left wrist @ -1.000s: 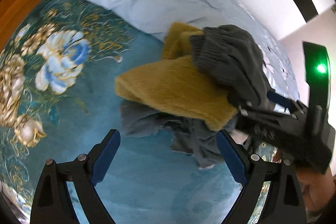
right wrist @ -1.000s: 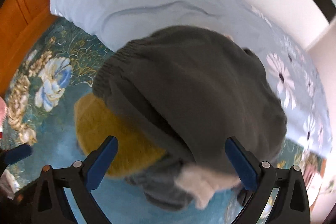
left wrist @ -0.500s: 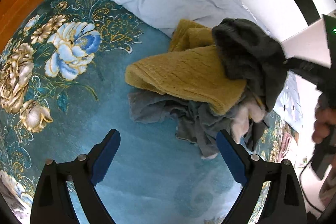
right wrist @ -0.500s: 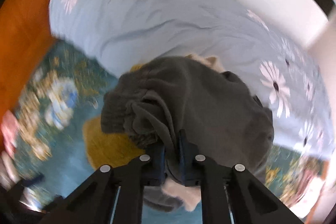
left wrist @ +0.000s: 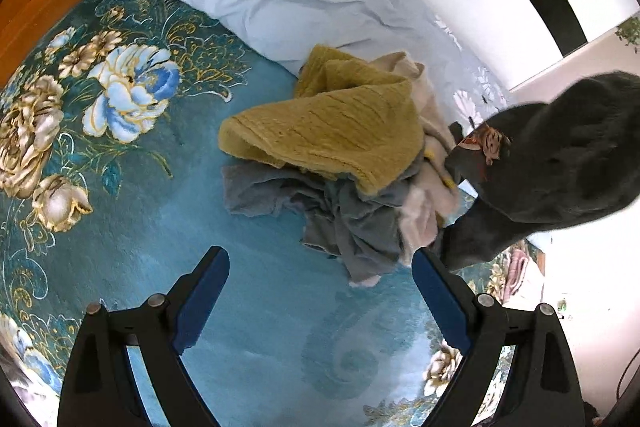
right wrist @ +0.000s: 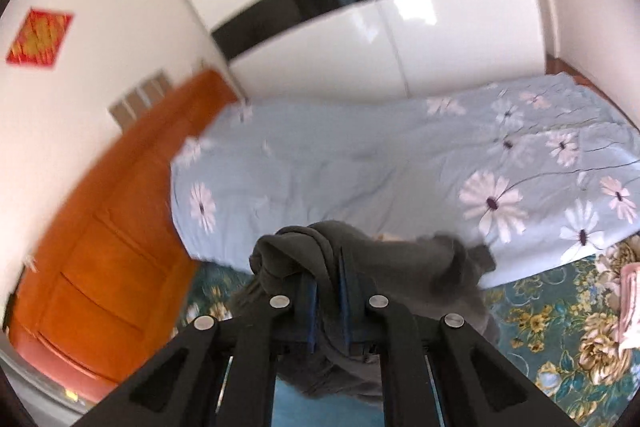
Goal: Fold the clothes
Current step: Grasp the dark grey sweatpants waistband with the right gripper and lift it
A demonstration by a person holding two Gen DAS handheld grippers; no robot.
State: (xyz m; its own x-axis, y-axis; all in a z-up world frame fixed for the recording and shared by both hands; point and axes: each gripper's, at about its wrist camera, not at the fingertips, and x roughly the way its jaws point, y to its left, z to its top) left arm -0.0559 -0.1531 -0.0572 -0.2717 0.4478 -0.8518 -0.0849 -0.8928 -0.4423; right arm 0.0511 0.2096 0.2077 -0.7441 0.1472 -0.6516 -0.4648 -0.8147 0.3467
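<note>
Right wrist view: our right gripper [right wrist: 328, 301] pinches the dark grey sweater [right wrist: 384, 263], lifted off the pile [left wrist: 340, 163].
Left gripper [left wrist: 320, 303] gapes wide at six o'clock; next we likely spread it flat on the rug [left wrist: 132, 235].

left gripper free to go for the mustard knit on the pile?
Probably yes. The left gripper is open and empty, and the mustard knit sweater lies on top of the pile straight ahead, uncovered; the dark grey sweater hangs off to the right.
</note>
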